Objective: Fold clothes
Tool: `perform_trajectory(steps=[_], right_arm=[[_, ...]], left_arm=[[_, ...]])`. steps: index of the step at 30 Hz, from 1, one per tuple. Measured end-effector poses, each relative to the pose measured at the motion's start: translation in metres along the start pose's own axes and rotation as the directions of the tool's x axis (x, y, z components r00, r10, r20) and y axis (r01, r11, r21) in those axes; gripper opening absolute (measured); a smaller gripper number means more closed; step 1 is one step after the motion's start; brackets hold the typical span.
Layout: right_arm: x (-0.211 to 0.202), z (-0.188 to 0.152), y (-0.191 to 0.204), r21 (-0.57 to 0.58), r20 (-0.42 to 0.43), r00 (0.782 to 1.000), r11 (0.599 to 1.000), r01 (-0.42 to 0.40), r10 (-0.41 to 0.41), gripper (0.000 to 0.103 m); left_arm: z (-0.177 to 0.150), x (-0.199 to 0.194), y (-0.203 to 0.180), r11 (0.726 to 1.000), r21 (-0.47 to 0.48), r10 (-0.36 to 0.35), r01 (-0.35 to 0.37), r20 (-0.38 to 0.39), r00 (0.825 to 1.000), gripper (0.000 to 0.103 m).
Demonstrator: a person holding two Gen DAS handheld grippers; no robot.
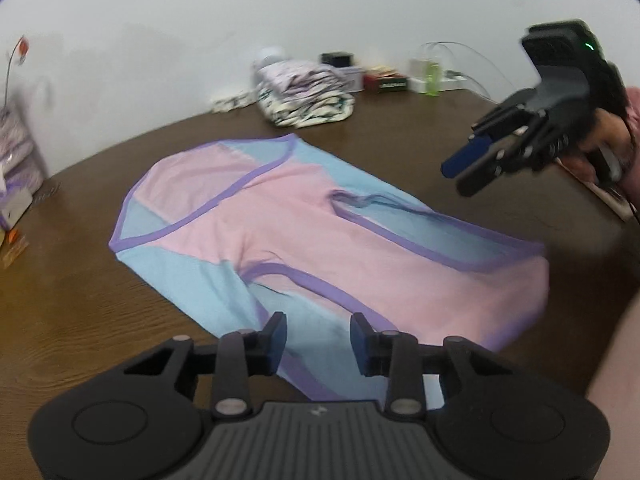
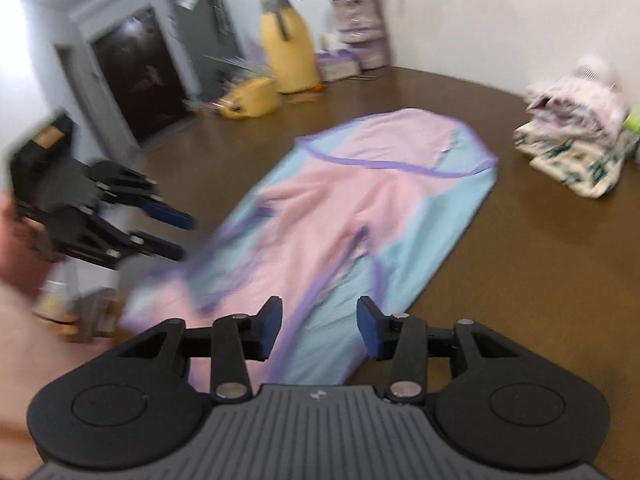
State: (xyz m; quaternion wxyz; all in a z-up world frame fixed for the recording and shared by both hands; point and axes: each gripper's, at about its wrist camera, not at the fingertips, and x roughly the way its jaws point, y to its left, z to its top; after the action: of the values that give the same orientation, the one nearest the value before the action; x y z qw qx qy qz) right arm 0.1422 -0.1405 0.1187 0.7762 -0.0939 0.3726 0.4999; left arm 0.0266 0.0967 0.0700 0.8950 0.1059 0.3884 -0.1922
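- Garment [image 1: 304, 216] lies flat on the table [image 1: 80, 300], below and ahead of both grippers.
- Left gripper [image 1: 318, 338]: jaws partly apart, holding nothing.
- Right gripper [image 2: 318, 330]: jaws partly apart, holding nothing.
- Folded pile [image 1: 304, 96] sits beyond the garment.

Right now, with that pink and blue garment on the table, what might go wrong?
Both tongs, left and right, are open and empty above the garment. Its wrinkled middle could get folded in as a crease. A careless swing could knock the folded pile nearby.
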Motion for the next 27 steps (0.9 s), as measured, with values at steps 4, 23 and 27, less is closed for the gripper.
perform_trajectory(steps=[4, 23, 27], right_arm=[[0.032, 0.012, -0.006, -0.016, -0.044, 0.999, 1.000, 0.023, -0.024, 0.041], [0.065, 0.019, 0.022, -0.220, -0.048, 0.979, 0.958, 0.184, -0.199, 0.029], [0.079, 0.023, 0.027, -0.274, -0.059, 0.976, 0.943, 0.187, -0.211, 0.026]], left_arm=[[-0.002, -0.001, 0.003, 0.993, 0.026, -0.115, 0.116, -0.014, 0.993, 0.032], [0.009, 0.015, -0.002, 0.997, 0.075, -0.030, 0.033, -0.044, 0.999, 0.027], [0.018, 0.044, 0.003, 0.996, 0.078, 0.059, -0.050, -0.119, 0.991, 0.023]])
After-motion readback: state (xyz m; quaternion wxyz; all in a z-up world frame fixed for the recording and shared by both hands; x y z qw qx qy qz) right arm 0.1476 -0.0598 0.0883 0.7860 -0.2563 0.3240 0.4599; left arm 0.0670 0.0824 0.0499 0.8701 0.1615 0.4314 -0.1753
